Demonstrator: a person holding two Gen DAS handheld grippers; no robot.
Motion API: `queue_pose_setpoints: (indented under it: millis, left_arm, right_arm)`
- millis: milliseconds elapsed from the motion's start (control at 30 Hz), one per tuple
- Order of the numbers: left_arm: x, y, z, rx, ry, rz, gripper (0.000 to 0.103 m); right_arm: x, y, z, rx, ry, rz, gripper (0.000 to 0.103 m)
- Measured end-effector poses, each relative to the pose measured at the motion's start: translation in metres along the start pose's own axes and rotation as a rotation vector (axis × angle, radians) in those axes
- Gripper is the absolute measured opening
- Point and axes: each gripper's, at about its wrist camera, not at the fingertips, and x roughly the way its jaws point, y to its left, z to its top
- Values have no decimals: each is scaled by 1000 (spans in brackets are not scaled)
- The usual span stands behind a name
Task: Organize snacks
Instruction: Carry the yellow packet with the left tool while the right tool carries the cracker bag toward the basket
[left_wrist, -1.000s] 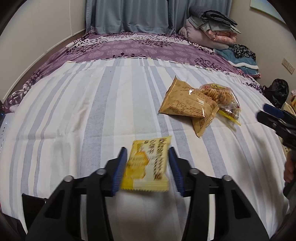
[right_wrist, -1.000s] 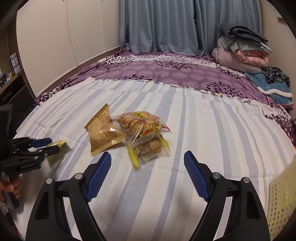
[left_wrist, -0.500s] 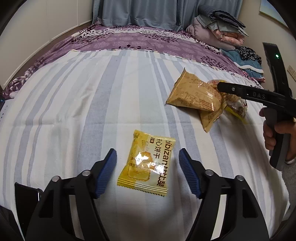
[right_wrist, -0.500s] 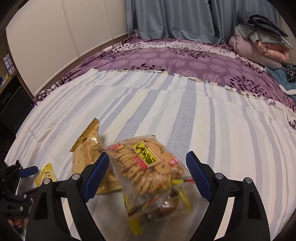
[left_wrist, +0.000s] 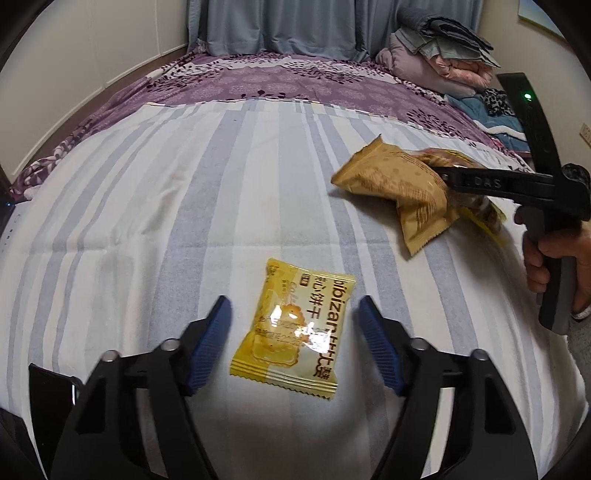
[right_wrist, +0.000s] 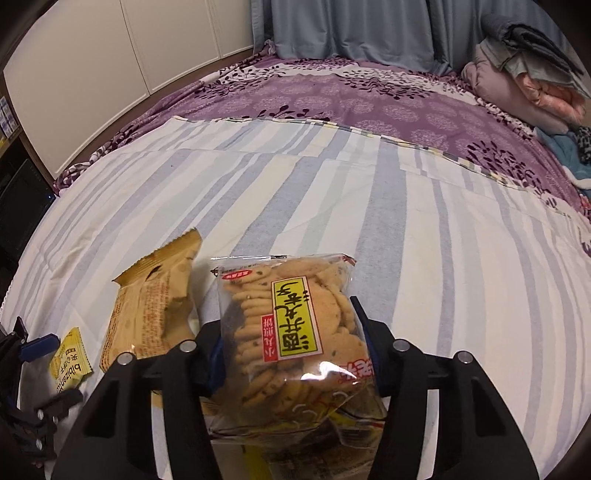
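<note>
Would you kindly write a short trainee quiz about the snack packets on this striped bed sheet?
1. True or false: the left claw is clamped on the small yellow foil biscuit packet.
2. Which packet do the right claw pads press: A clear plastic bag of round crackers, B tan paper-look snack bag?
3. What surface do the snacks lie on?

Key: 1 false, its pads stand apart from it; 2 A; 3 the striped bed sheet.

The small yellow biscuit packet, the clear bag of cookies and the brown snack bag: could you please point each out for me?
small yellow biscuit packet (left_wrist: 291, 328): left wrist view, glossy middle.
clear bag of cookies (right_wrist: 291, 325): right wrist view, yellow label.
brown snack bag (left_wrist: 399, 184): left wrist view, bag's face.
</note>
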Motion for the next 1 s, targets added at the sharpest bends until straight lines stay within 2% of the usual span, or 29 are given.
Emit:
queue_pose_setpoints:
  millis: [33, 100, 400, 700, 1000]
  left_arm:
    - [-1, 2, 0, -8, -3, -3, 56]
    - [-2, 6, 2, -26, -4, -10, 49]
    - [-10, 8, -3, -46, -5, -42, 49]
    - [-23, 1, -4, -30, -19, -50, 49]
    - [-53, -22, -2, 2, -66, -77, 49]
  right_arm:
    - [-4, -1, -2, -1, -10, -9, 55]
    - [-14, -2, -7, 12, -33, -15, 55]
    - [-68, -17, -25, 103, -126, -3, 54]
    - [-121, -28, -57, 167, -193, 9, 54]
    - [-175, -51, -90, 233, -263, -13, 55]
